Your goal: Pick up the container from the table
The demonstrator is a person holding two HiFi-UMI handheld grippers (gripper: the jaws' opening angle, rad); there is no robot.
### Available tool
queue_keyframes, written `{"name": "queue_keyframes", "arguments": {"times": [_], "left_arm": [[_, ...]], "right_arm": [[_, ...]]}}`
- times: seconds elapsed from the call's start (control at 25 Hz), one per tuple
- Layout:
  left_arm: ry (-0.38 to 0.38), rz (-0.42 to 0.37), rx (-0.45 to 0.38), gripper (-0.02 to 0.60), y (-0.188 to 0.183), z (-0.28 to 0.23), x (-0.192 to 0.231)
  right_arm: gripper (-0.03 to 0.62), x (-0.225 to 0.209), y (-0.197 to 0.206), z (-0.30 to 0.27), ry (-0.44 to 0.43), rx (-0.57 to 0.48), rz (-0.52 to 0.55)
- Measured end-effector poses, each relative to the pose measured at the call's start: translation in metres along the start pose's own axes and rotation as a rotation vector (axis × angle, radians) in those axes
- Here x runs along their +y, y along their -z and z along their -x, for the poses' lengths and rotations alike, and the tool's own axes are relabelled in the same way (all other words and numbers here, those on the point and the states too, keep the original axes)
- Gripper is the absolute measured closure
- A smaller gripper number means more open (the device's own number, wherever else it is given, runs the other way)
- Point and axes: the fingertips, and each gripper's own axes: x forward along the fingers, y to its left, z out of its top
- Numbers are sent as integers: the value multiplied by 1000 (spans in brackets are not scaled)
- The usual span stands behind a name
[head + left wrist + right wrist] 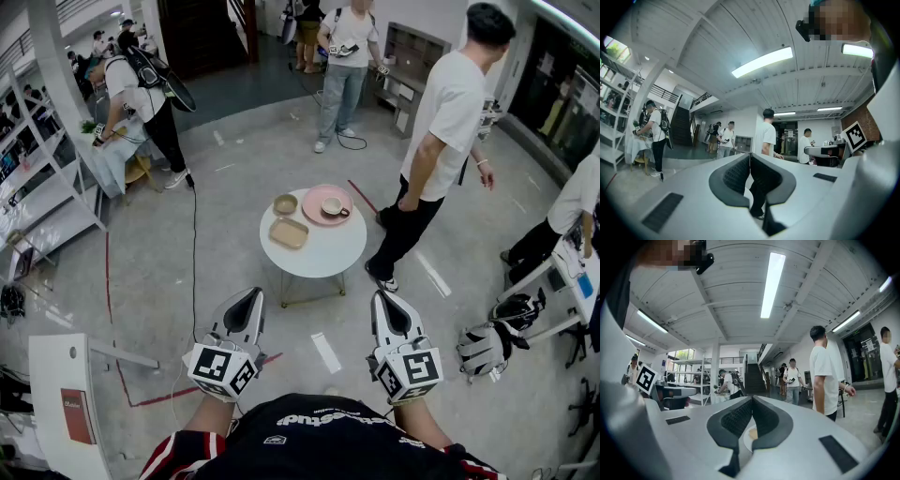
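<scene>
A round white table (323, 255) stands on the floor ahead of me. On it lie a tan rectangular container (289, 232), a small tan bowl (285, 203) and a pink plate (319, 214) with a cup (333, 206) on it. My left gripper (253, 296) and right gripper (382, 299) are held level, side by side, well short of the table, and touch nothing. Both are shut with nothing between the jaws. In the right gripper view the jaws (752, 399) meet at the tips, with the table (746, 442) showing below them. The left gripper (750, 155) points past the table towards people.
A person in a white shirt (441, 122) stands just right of the table. More people stand at the back and far left. White shelving (42, 202) lines the left side, a white stand (70, 403) is at lower left, and a helmet (486, 349) lies at the right.
</scene>
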Motion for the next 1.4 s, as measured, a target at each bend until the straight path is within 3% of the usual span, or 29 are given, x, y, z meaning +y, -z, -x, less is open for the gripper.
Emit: {"name": "queue_keyframes", "arguments": {"times": [0.24,1.4], "left_arm": [[0,12,6,557,9,-1,-13],[-18,21,27,557,26,-29,-25]], "right_arm": [[589,-11,8,10,-14,11,-65],[580,-44,23,-4,-47,26,-95]]}}
